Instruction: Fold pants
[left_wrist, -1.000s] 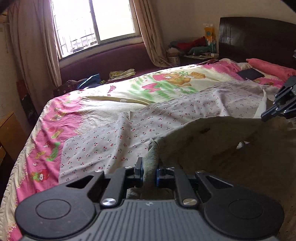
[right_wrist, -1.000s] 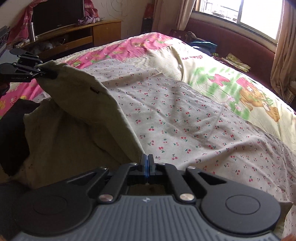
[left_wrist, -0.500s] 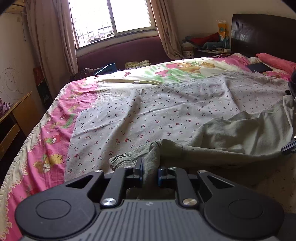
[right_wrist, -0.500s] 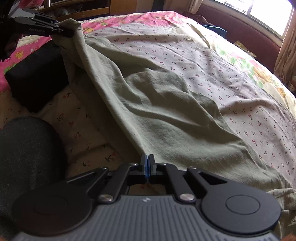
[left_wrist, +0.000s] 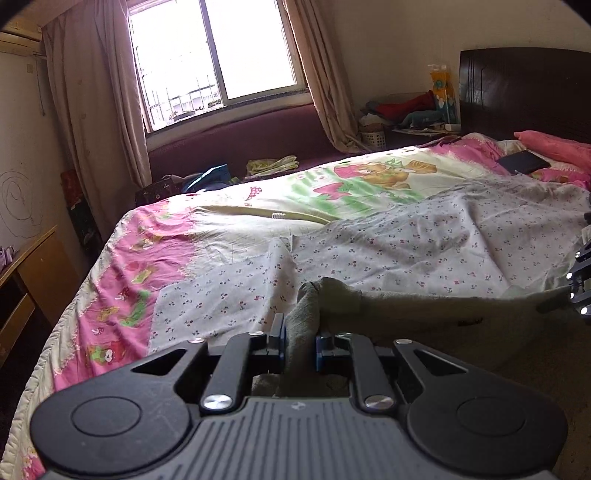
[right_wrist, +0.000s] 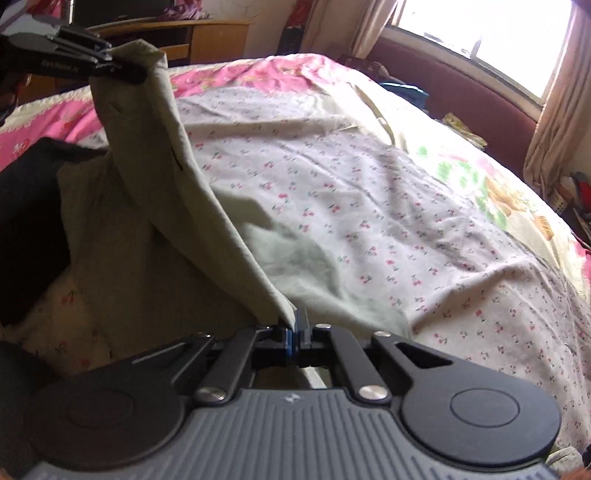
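Holding the pants (left_wrist: 424, 314) by two corners, we have them lifted off the bed (left_wrist: 229, 236) with no fold laid down yet. Our left tool (left_wrist: 300, 341) is clenched on a thick bunch of the olive cloth, which rises straight ahead between its fingers. Our right tool (right_wrist: 297, 326) is pinched fully together on a thin edge of the same cloth. From there the fabric climbs up and to its left to the left tool (right_wrist: 79, 62), seen at the far upper left.

The stretched edge hangs between both tools, and the rest of the pants sags below it onto the cherry-print sheet (right_wrist: 369, 206) just ahead of the right tool.

As we judge it, the task is early: the garment is gripped and spread. Still ahead are laying it flat, bringing the legs together and doubling it over.
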